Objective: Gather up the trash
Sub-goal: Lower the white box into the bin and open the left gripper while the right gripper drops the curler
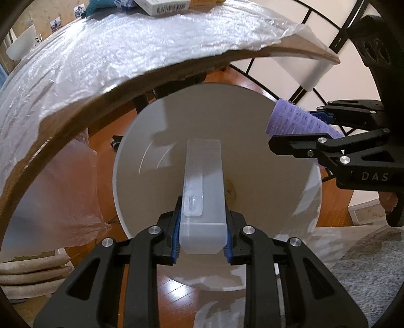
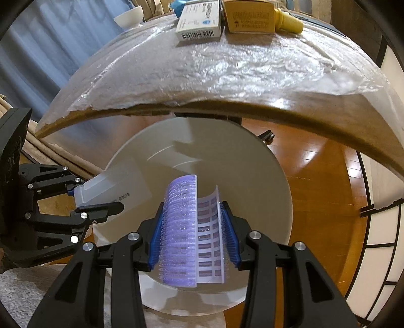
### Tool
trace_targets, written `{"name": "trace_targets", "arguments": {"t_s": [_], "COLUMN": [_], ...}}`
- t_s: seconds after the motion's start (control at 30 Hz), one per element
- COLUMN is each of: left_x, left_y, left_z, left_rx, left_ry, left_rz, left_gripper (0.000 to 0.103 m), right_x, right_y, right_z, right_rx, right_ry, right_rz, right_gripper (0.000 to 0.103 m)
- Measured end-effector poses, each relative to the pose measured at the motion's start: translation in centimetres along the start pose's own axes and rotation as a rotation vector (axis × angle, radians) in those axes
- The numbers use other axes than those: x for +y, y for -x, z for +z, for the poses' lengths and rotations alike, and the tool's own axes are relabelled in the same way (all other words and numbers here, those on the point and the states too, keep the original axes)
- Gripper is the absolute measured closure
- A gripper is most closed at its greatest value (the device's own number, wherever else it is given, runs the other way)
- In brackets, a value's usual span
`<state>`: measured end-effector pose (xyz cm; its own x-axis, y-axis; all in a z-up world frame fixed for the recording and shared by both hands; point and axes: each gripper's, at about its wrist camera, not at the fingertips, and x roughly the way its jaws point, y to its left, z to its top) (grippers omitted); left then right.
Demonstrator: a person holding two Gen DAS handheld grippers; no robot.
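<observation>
Frosted plastic catches the eye first: the left gripper (image 1: 202, 234) has its jaws closed tight on a translucent case (image 1: 202, 196), blue pads pressed against both long sides near its lower end, so most of the case sticks out beyond the jaws and down toward the open mouth of a white bin (image 1: 310, 191). Off to its right the right gripper (image 2: 193, 239) has its jaws clamped on a purple hair roller (image 2: 181, 232), the bristled curve bulging out past the pads, also hanging over the same bin (image 2: 277, 176). From the left wrist view the roller (image 1: 298, 118) sits above the bin's right rim, held by the other tool; from the right wrist view the case (image 2: 113, 186) hangs over the bin's left side. Both pieces of trash are thus above the opening, clear of the bin's floor, which looks bare apart from a small brownish mark just beyond the left jaws. Behind and above the jaws runs the edge of a wooden surface (image 2: 227, 108) covered in crinkled plastic wrap (image 1: 126, 50), with a white box (image 2: 199, 22) and a brown bottle (image 2: 252, 17) on it, well apart from the jaws. I judge the step in hand to be the drop: both items are carried and positioned. The next move calls for parting each pair of jaws so the case and roller fall inside the rim.
</observation>
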<state>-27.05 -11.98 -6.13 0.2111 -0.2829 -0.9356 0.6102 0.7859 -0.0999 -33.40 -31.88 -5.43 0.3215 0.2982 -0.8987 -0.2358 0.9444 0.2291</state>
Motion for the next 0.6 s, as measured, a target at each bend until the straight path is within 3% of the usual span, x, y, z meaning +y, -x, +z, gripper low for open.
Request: {"name": "trace_targets", "arguments": {"t_s": [0.6], "left_x": [-0.8], "left_y": [-3.6], "left_z": [0.9], "left_rx": [0.054], "left_ry": [-0.028], "left_rz": [0.047], "left_gripper": [0.075], "right_x": [-0.8], "right_y": [-2.3], "right_z": [-0.3], "right_rx": [0.044], "right_ry": [0.011], "right_rz": [-0.018], "right_gripper": [0.062]}}
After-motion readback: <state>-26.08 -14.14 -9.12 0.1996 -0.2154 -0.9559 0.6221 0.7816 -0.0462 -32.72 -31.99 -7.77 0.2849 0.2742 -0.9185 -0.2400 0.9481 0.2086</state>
